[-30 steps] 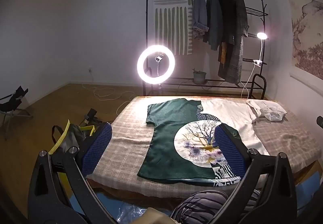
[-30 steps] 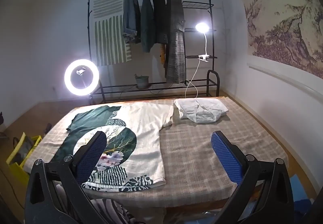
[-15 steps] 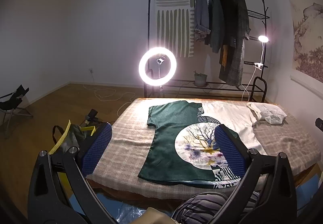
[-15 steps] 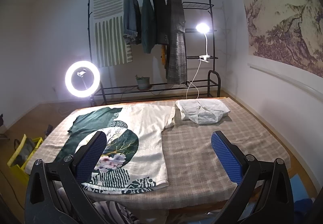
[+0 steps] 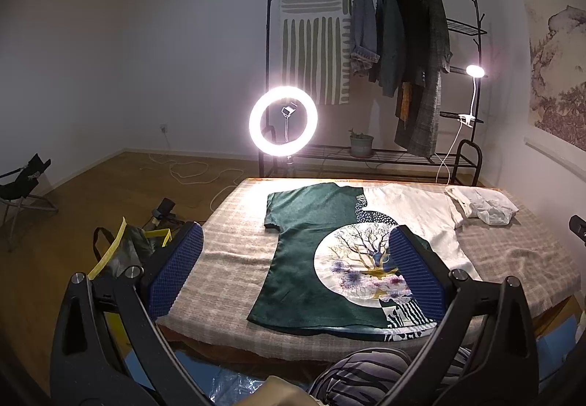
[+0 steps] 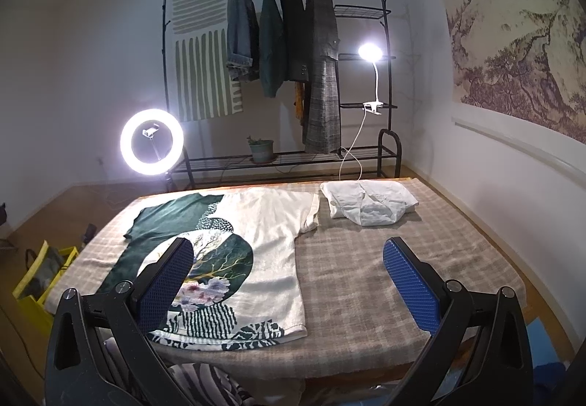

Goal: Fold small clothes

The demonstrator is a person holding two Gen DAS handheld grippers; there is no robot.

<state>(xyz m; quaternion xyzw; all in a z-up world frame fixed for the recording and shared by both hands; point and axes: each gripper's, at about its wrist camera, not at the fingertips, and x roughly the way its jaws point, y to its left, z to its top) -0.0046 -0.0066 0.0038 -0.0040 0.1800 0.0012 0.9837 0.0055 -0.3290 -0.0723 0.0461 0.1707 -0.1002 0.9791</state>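
Note:
A green and cream T-shirt [image 5: 329, 252] with a round tree print lies spread flat on the checked table cover [image 5: 234, 241]; it also shows in the right wrist view [image 6: 263, 241]. A folded white garment [image 6: 368, 202] sits at the far right of the table, also in the left wrist view [image 5: 483, 204]. My left gripper [image 5: 293, 270] is open and empty, held above the table's near edge before the shirt's hem. My right gripper [image 6: 289, 277] is open and empty, over the shirt's right side and the bare cover.
A lit ring light [image 5: 282, 120] stands behind the table's far left. A clothes rack [image 6: 282, 39] with hanging garments and a clip lamp [image 6: 370, 52] lines the back wall. A yellow-trimmed bag [image 5: 121, 252] sits on the floor at left. Striped fabric [image 5: 366, 376] lies below the near edge.
Both grippers have drawn back and tilted up slightly, so the table sits a little lower in each view. The jaws stay open. The clothes have not moved.

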